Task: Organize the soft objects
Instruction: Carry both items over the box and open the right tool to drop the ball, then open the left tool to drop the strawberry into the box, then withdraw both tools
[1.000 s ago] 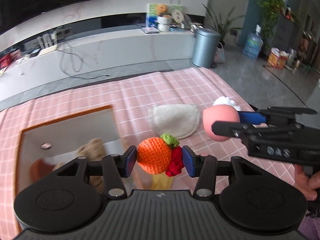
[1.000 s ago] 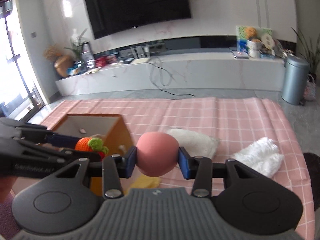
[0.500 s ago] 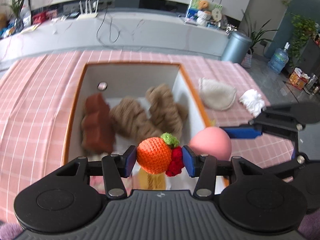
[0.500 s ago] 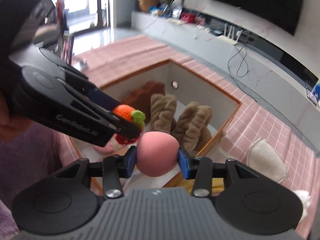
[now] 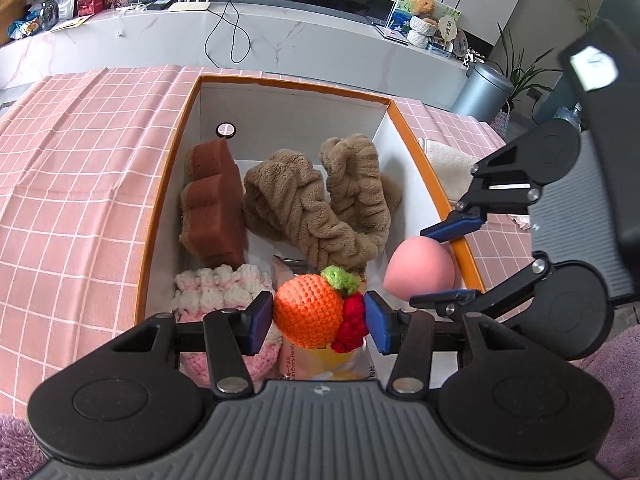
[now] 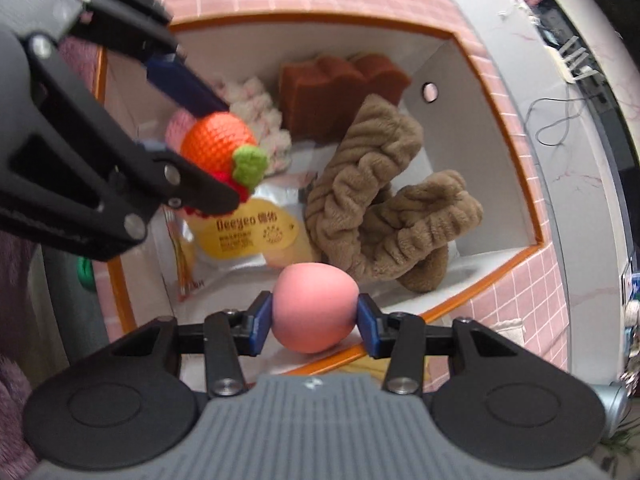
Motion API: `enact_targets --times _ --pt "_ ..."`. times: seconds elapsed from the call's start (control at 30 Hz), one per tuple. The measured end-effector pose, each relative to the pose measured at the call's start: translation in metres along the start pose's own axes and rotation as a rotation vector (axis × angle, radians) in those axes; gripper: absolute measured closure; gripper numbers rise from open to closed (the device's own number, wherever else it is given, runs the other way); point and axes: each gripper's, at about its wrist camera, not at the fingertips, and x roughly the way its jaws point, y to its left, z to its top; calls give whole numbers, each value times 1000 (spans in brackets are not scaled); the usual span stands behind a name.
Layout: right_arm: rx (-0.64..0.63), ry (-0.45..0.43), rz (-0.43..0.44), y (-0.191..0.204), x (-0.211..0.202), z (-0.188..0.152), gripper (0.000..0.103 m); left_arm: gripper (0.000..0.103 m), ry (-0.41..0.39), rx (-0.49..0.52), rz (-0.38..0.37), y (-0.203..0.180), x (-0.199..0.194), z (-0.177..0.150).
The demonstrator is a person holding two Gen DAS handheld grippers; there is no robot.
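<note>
Delivery step, both loads poised over the orange-rimmed box (image 5: 416, 148); left tool (image 5: 316, 322) clenched on crocheted orange fruit (image 5: 308, 310), right tool (image 6: 316, 320) clenched on pink sponge egg (image 6: 315, 306), near the box's rim; below, a yellow-labelled packet (image 6: 244, 232), possibly snacks; farther in, brown plush headbands (image 5: 320, 204), brown sponge (image 5: 212, 200); next: lower, release into free gaps.

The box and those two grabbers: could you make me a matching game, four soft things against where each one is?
Things:
1. crocheted orange
2. pink ball
3. brown sponge
4. cream cloth

Places:
A. outside the box, on the checked tablecloth
B. in the left gripper
C. inside the box, against its wall
D. in the right gripper

Pairs: 1-B, 2-D, 3-C, 4-A
</note>
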Motion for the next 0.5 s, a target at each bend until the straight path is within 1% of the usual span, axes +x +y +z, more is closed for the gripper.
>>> enact_targets --times 0.2,0.33,0.37,0.47,0.5 --pt "-45 44 5 2 11 9 55 46 19 13 -6 -2 4 -3" --pt "-43 27 5 1 11 6 53 46 25 26 0 -4 5 -4" --pt "-41 23 5 1 11 6 49 46 27 27 1 -4 5 -4" --pt "-30 5 4 0 6 3 48 46 31 33 0 -6 5 -4" --pt "-23 -5 5 0 3 1 44 46 32 38 0 -7 4 -4"
